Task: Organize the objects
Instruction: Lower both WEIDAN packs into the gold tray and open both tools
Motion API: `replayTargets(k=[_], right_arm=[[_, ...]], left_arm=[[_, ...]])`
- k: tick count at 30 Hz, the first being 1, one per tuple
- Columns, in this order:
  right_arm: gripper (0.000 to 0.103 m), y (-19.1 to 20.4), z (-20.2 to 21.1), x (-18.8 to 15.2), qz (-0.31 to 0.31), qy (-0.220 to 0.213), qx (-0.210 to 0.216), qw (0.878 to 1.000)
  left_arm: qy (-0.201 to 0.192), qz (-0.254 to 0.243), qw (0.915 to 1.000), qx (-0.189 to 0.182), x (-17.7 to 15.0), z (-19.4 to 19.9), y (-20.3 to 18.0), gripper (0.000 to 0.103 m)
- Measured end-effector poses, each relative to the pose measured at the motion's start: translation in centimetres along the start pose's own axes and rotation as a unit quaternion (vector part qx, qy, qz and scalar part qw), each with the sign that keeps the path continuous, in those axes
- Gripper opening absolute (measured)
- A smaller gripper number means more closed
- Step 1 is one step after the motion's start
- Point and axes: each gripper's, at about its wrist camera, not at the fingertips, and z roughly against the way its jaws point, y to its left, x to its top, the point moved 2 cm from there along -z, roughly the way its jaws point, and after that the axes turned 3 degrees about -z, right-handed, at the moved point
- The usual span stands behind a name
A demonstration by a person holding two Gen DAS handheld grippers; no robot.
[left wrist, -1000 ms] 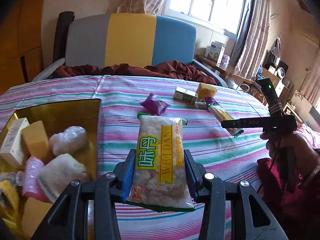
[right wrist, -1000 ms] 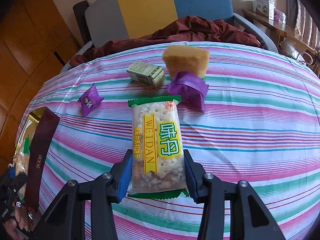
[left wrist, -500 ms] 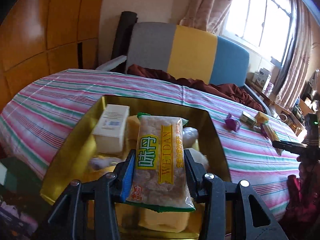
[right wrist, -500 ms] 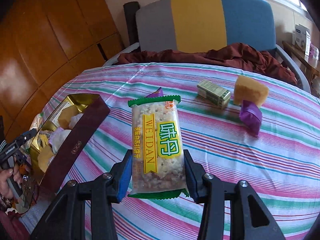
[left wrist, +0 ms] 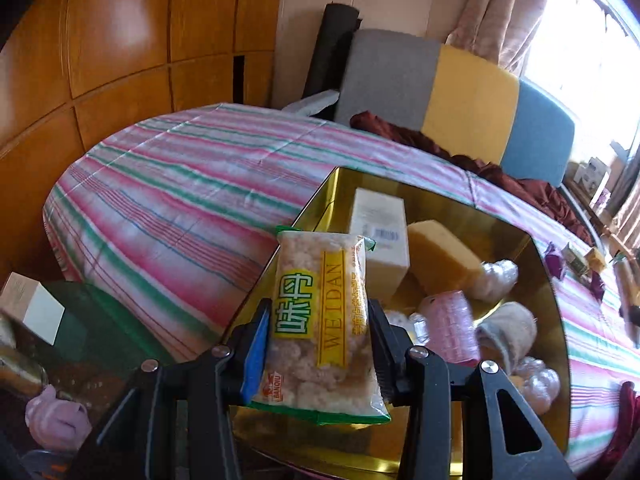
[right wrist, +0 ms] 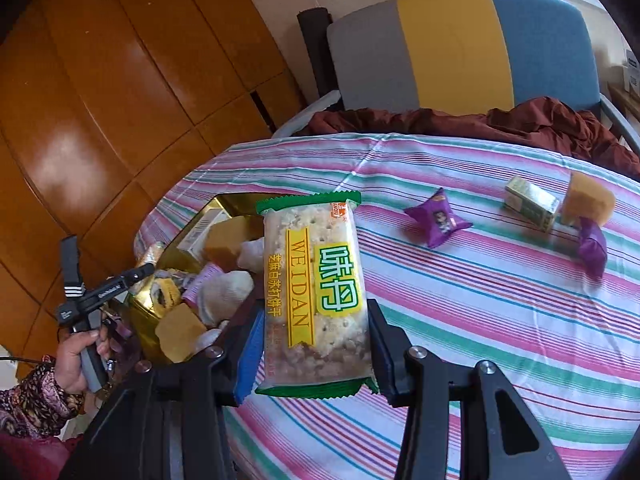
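My left gripper (left wrist: pixel 318 354) is shut on a clear rice-cracker packet (left wrist: pixel 320 320) with a yellow and green label, held over the near left corner of the gold box (left wrist: pixel 554 304). The box holds a white carton (left wrist: pixel 380 236), a yellow sponge block (left wrist: pixel 442 254), a pink roller (left wrist: pixel 450 328) and several wrapped items. My right gripper (right wrist: pixel 316 354) is shut on a biscuit packet (right wrist: pixel 316 296) with green ends, above the striped tablecloth (right wrist: pixel 500 320) just right of the gold box (right wrist: pixel 148 304). The left gripper (right wrist: pixel 140 271) also shows at the left of the right wrist view, in a hand.
On the cloth lie a purple sachet (right wrist: pixel 438 220), a small green carton (right wrist: pixel 530 202), a yellow sponge (right wrist: pixel 588 200) and another purple sachet (right wrist: pixel 592 246). A grey, yellow and blue chair (right wrist: pixel 452 48) with a maroon cloth (right wrist: pixel 480 120) stands behind. Wooden panelling (left wrist: pixel 120 40) lies left; clutter sits below the table edge (left wrist: pixel 36 308).
Both grippers swung left with their packets. The left one went from over the cloth to over the box's near corner. The right one rose, bringing the box into view.
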Motion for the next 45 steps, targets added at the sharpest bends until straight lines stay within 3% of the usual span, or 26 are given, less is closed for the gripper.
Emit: replayTargets(k=[6,13,17,25,31,34,38,45], right_arm=[[0.047,4.5,-1.5,-0.3,0.021,0.009,0.035,0.999],[0.047,8.0,-3.4,-0.6,0.038,0.024,0.056,0.997],[0.047,9.3,-4.7,-1.0,0.036,0.039,0.067,0.996],[0.047,12.4,-7.8,-2.0,0.060,0.079,0.059,0.993],[0.047,12.6,-9.8,0.8,0.087,0.076,-0.019,0.993],[0.047,12.3,-11.5,3.4,0.131,0.078,-0.067,0.986],[0.047,11.8,-14.0,6.1,0.185,0.104,-0.088,0.973],[0.047,12.0,-18.8,8.0,0.302,0.166,-0.134,0.929]], left_arm=[[0.007,0.005,0.9999,-0.010,-0.4,-0.7,0.1,0.050],[-0.022,-0.005,0.9997,-0.012,-0.2,0.4,-0.8,0.076],[-0.056,-0.006,0.9983,0.016,-0.3,2.1,-1.2,0.102],[-0.092,0.005,0.9956,0.019,0.8,4.8,-1.1,0.103],[-0.085,0.037,0.9957,-0.003,1.0,5.4,-0.6,0.103],[-0.082,0.036,0.9959,-0.011,0.6,5.4,-1.0,0.103],[-0.074,0.028,0.9966,-0.024,0.3,5.5,-1.5,0.103],[-0.071,0.034,0.9962,-0.036,0.2,5.6,-1.4,0.103]])
